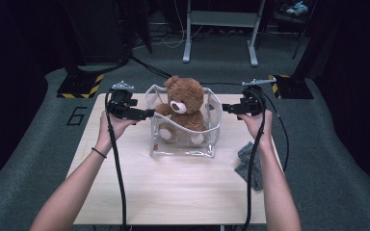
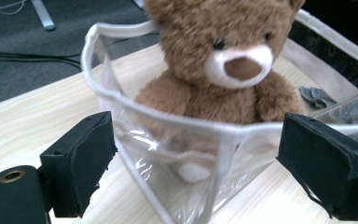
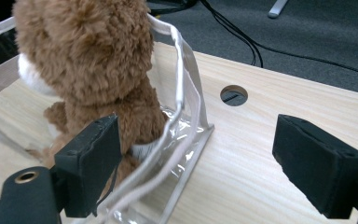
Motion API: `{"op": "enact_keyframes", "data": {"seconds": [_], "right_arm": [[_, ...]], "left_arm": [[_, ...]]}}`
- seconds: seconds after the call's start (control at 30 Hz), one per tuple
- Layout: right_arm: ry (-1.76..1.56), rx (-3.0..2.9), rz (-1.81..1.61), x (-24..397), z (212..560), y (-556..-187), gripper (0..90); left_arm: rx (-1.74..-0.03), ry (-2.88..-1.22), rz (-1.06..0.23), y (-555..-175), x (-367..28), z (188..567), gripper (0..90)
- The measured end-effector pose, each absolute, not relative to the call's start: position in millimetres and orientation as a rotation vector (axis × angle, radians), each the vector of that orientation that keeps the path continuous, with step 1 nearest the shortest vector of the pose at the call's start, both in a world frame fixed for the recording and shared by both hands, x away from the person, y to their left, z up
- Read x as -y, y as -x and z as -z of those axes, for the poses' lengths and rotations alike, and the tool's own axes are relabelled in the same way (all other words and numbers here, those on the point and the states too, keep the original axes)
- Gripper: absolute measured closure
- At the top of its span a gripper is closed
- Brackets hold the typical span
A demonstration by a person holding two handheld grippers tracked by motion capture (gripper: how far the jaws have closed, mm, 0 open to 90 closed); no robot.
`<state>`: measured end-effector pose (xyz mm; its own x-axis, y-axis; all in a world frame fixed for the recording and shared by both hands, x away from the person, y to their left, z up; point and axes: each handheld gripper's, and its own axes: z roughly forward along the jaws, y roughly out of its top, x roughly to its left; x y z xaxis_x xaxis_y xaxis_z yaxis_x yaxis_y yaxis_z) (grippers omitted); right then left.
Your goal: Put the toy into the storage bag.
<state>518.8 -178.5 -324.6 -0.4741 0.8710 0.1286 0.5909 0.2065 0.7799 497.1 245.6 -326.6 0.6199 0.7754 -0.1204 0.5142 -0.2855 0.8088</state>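
Nearest the person, bare wooden table (image 1: 173,192) leaves the forearms room to come in, and a crumpled grey cloth (image 1: 250,163) lies off to the right, well clear of the work. Farther in, a clear plastic bag (image 1: 185,144) with white trim stands open near the middle of the table, and a brown teddy bear (image 1: 183,103) sits upright inside it, head and shoulders above the rim, facing the person. The bag's soft walls sag around the toy, so they likely need holding from both sides to keep the mouth wide. The left gripper (image 1: 147,114) sits level at the bag's left edge; in the left gripper view its jaws stand wide apart with the trimmed rim (image 2: 177,123) between them, yet the pads do not press on it. The right gripper (image 1: 226,108) mirrors it at the right edge, jaws likewise apart, one pad (image 3: 93,163) just beside the bag's side seam and the other over bare wood, gripping nothing. Beyond the table lie grey carpet, cables and a metal stand (image 1: 221,29).
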Motion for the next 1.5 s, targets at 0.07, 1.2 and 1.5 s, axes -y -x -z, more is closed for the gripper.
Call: {"op": "enact_keyframes", "data": {"seconds": [0.07, 1.2, 1.5], "right_arm": [[-1.371, -2.145, -1.14, 184.0, 325.7, -511.2, 11.8], [-1.438, -2.125, -1.01, 231.7, 441.1, -406.3, 0.0], [-1.449, -2.164, -1.003, 213.9, 494.7, -378.2, 0.0]], "left_arm": [[-1.032, -1.952, -0.374, -494.4, -253.4, 328.7, 9.5], [-1.223, -1.91, -0.388, -436.2, -342.5, 437.6, 4.6], [-1.255, -1.973, -0.402, -409.2, -347.9, 488.6, 2.4]]}}
